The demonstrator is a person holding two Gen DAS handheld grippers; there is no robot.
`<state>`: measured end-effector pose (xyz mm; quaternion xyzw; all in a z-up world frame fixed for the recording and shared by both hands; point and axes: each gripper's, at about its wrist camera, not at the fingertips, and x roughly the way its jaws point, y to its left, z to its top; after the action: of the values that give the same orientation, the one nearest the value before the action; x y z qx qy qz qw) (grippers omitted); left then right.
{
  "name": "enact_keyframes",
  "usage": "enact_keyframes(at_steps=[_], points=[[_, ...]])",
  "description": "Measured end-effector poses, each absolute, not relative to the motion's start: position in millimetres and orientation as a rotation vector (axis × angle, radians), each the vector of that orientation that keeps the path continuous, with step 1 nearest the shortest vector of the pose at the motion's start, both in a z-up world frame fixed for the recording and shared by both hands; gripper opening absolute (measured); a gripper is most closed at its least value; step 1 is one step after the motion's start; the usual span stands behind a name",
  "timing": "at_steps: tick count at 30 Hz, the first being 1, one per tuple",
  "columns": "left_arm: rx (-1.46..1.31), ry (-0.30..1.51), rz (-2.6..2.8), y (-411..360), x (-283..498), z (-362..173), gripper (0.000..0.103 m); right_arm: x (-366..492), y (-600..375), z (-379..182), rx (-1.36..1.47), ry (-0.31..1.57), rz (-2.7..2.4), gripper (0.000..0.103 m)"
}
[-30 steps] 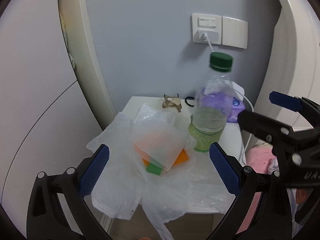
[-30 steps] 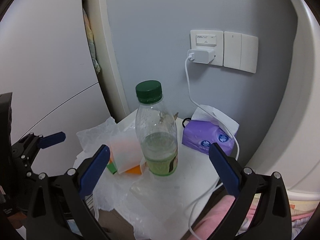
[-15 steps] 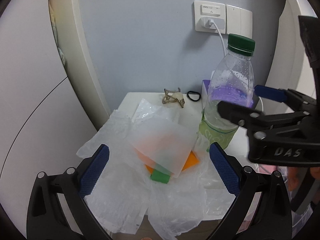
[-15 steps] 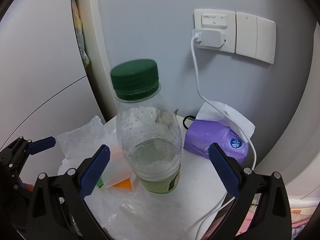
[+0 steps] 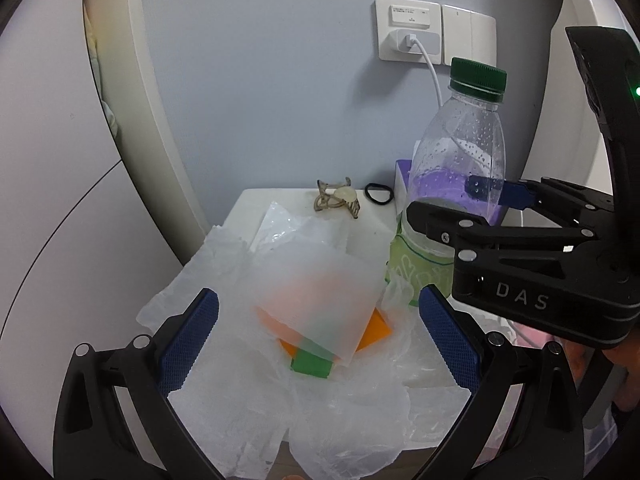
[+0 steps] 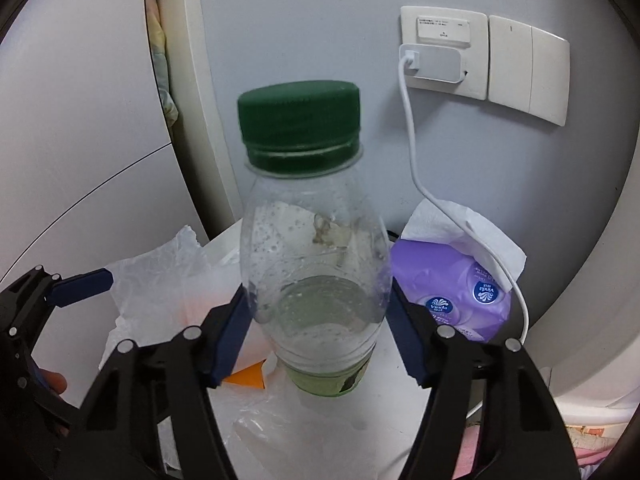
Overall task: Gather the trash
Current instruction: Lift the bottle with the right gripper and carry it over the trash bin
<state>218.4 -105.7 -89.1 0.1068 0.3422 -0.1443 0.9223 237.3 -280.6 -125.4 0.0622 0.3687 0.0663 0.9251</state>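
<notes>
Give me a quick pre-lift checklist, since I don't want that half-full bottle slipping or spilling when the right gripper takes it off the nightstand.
1. Bottle sits between the right gripper pads: ok; its jaws have just been closing.
2. Pads firmly pressing both sides: cannot tell.
3. Green cap on: ok; how tight, cannot tell.
4. Bottle upright: ok.
5. White charger cable clear of the bottle: ok, it hangs behind, beside the purple tissue pack.
6. Left gripper out of the way: ok, open over the plastic bag.
</notes>
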Motion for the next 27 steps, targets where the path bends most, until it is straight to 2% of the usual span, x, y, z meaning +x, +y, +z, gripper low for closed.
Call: enact_keyframes(at_steps=[12, 27], points=[[0.212, 0.651, -0.275, -106.7, 193.3, -52.1, 0.097, 203.6, -295.5, -79.5, 0.126, 0.675, 0.138, 0.062], [0.193, 0.577, -0.232, -103.8, 105.9, -1.6, 0.097, 123.8, -284.1, -5.9, 0.123, 0.570, 0.206, 0.062]])
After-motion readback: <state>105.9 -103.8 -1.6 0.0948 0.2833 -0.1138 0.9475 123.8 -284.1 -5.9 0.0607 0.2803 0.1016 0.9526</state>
